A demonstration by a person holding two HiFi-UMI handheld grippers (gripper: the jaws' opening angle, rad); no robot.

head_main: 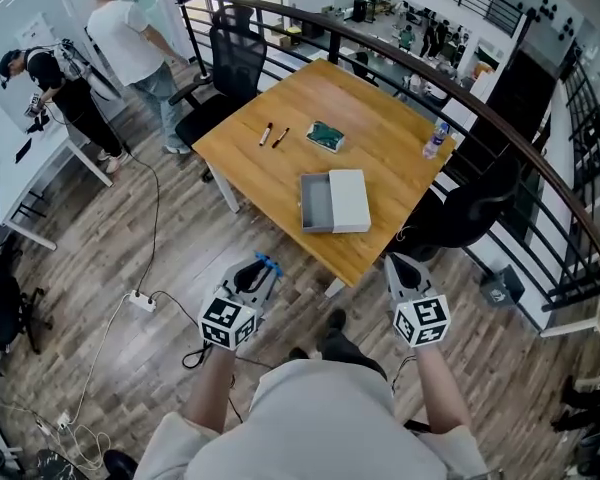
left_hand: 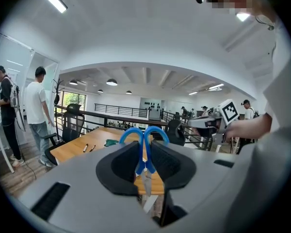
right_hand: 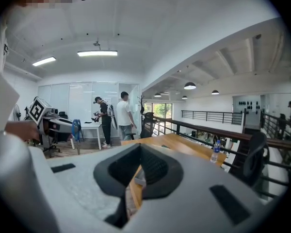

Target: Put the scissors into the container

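Observation:
Blue-handled scissors point(head_main: 268, 264) sit between the jaws of my left gripper point(head_main: 259, 276), which is shut on them near the pivot. In the left gripper view the handles point(left_hand: 143, 135) stick up ahead of the pads and the blades point back toward the camera. The container point(head_main: 317, 204), a grey open box with its white lid point(head_main: 350, 200) lying beside it, rests near the front edge of the wooden table point(head_main: 380, 118), well ahead of both grippers. My right gripper point(head_main: 404, 266) hangs over the floor, jaws together, with nothing in it.
Two pens point(head_main: 272, 135), a green packet point(head_main: 326, 136) and a water bottle point(head_main: 435, 139) lie on the table. Black office chairs point(head_main: 225, 63) stand round it, and a curved railing point(head_main: 500, 128) runs behind. Two people stand at the far left. A power strip point(head_main: 140, 301) and cables lie on the floor.

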